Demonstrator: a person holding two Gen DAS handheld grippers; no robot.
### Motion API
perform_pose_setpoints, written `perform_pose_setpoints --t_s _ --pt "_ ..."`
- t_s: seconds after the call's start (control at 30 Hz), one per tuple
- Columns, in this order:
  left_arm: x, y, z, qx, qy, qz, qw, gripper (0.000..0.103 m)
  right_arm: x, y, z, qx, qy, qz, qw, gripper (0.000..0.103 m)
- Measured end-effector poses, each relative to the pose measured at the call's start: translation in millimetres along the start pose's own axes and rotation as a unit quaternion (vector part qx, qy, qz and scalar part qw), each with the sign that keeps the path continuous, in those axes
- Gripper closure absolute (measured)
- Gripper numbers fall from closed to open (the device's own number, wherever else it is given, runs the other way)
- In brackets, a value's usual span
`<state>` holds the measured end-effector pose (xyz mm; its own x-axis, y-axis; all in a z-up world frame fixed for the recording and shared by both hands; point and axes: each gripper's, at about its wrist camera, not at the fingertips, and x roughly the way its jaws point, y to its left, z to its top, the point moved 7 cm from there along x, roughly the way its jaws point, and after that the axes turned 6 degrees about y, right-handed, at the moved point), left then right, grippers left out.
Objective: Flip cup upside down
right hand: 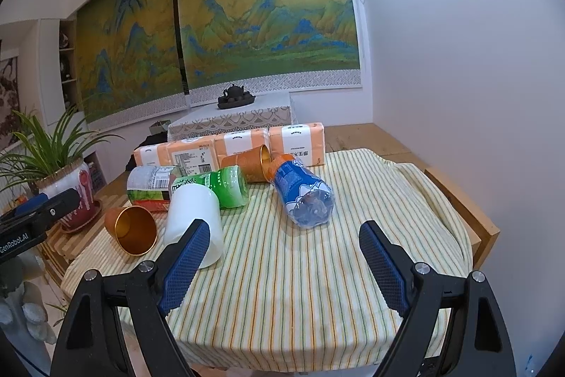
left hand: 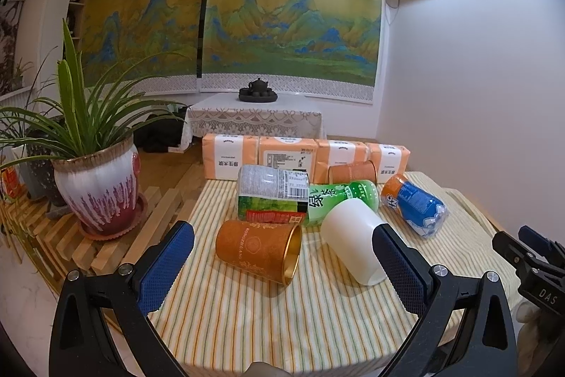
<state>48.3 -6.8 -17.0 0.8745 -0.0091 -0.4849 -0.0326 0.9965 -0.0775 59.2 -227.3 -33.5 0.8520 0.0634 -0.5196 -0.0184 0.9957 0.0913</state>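
At frame centre-left, the orange cup [left hand: 259, 251] is lying on its side on the striped cloth [left hand: 282, 317], bracketed by the left gripper [left hand: 282, 267], gaping wide and empty for approaching; rightward, the right gripper [right hand: 284, 257] is idling equally wide, holding nothing.

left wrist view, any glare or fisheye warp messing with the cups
Left wrist view: the white cup is bright and nearly featureless; a gold sheen shows inside the orange cup; edges bow and corners go black. Right wrist view: the same barrel warp, and the blue bottle looks sharp.
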Motion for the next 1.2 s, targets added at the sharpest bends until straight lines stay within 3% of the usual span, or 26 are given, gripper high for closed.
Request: perform_pose_setpoints --t_s 0.53,1.2 --pt "-11 1 3 -0.015 -0.022 -0.005 0.9996 0.001 -3 0 1 -0.003 -0.002 0.000 1.000 0.019" --pt "-9 -1 3 -0.009 -0.020 -0.009 0.9997 0.001 3 7 4 -0.014 0.002 0.004 1.000 0.019"
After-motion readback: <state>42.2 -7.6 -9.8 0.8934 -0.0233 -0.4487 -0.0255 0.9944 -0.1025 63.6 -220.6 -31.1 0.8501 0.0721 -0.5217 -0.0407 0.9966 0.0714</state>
